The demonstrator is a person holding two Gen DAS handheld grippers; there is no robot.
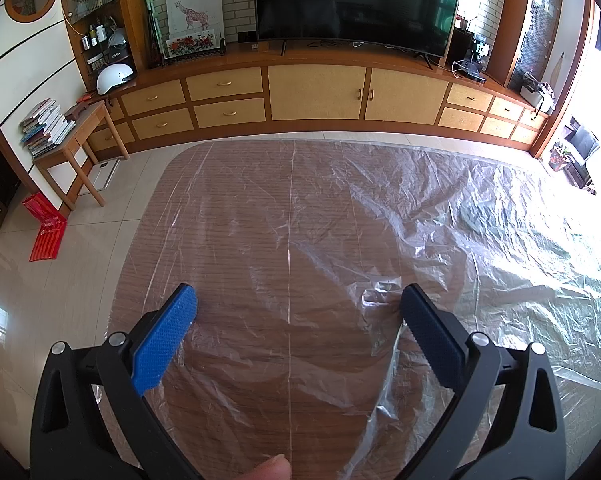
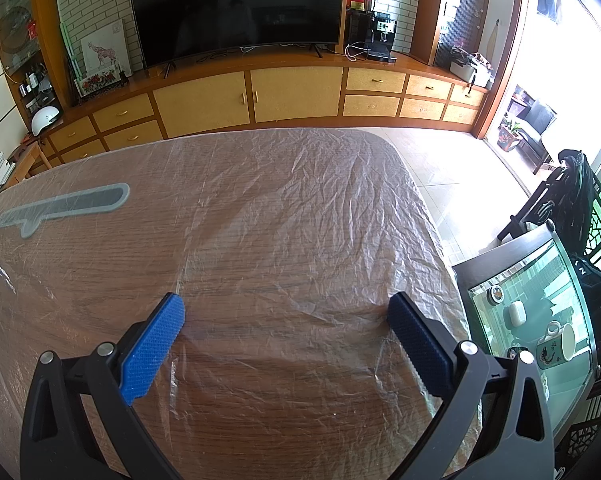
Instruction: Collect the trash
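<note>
Evidently the job stands at its very start, or between pickups: both tongs are spread wide with nothing between their blue pads. The left tongs [image 1: 298,304] hover over the wooden table [image 1: 228,216], which lies under a thin clear plastic sheet [image 1: 440,216]. Ahead and to the right of them the sheet is crumpled into loose folds, and a small raised pucker sits just beside the right pad. The right tongs [image 2: 286,312] hang above the same sheet near the table's right edge, with smoother film straight ahead and a grey flat shape [image 2: 66,206] under the film far off to their left.

No loose scrap, wrapper or bin shows in either view, so the trash to gather is most likely the plastic sheet itself, though that is a guess. If so, the next move calls for lowering one pair of tongs onto a raised fold, where thin film can be pinched, then bunching it inward.
</note>
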